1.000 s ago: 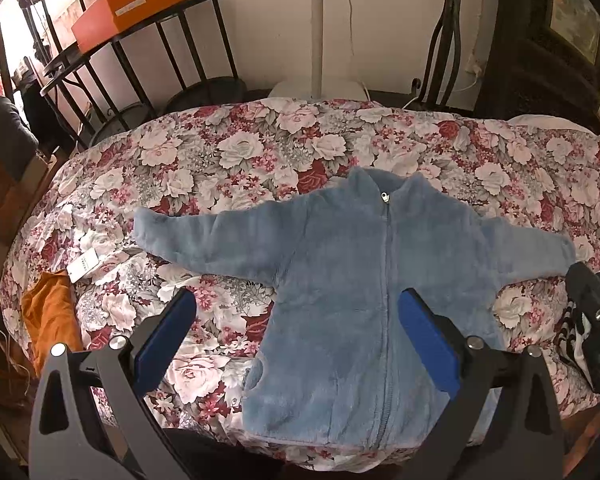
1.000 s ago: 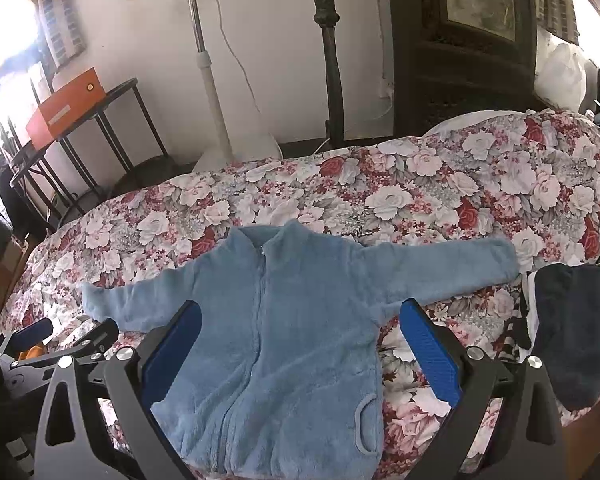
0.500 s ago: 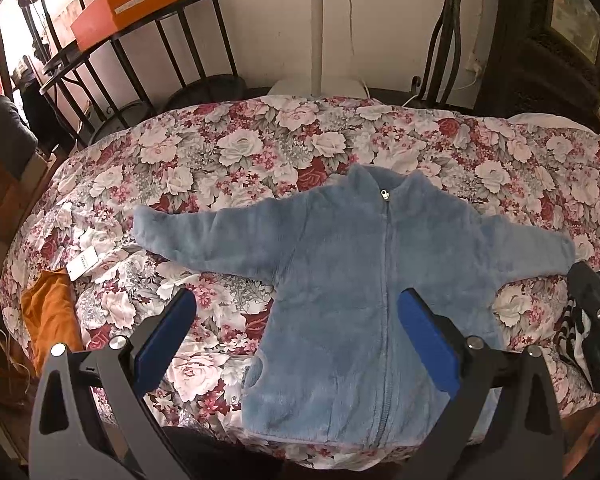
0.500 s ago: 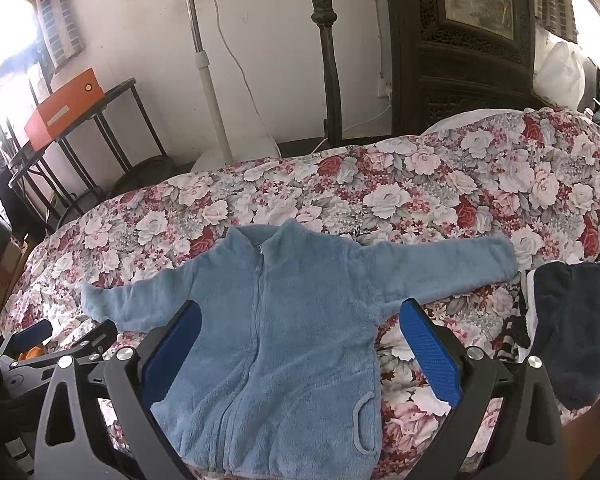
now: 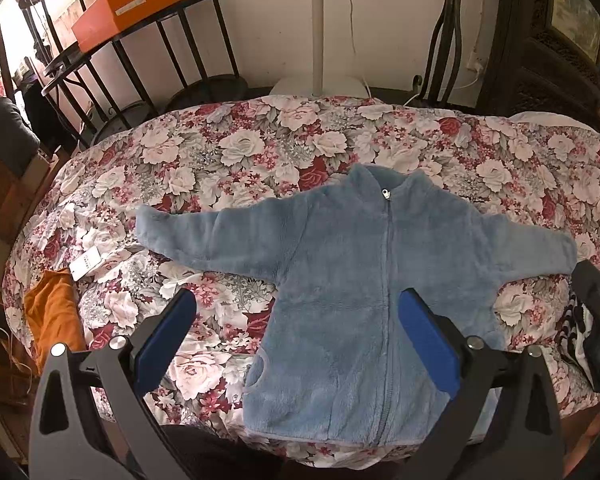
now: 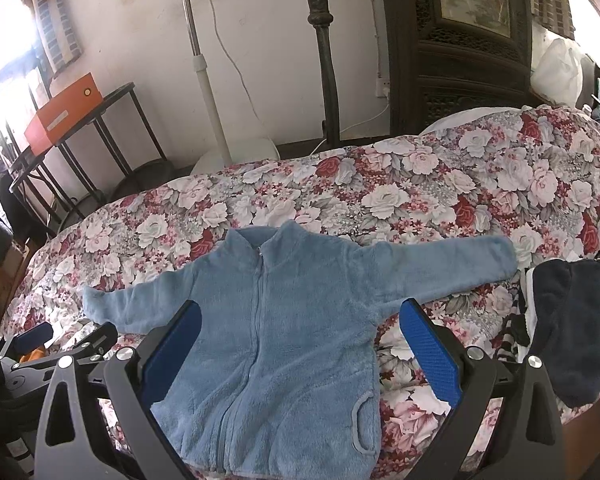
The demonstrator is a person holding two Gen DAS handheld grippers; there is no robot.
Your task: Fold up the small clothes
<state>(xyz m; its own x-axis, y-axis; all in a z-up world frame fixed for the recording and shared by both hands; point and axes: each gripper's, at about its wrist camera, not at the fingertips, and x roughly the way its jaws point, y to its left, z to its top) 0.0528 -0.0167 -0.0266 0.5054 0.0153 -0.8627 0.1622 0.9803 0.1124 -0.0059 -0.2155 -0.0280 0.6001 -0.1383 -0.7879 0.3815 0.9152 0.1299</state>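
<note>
Both blue-padded grippers, left and right, hang spread and released above the blue fleece zip jacket lying flat on the floral quilt, collar toward twelve o'clock

A bed fills the middle, spread with a quilt of white and red roses. Behind it runs a pale plastered wall — a white fan stand rises against it, cord trailing down. Next to that stands a dark turned bedpost. To the right looms a carved dark wooden cabinet with a painted panel. On the left, a black metal side table carries an orange box — bright daylight floods in from the window there.
</note>
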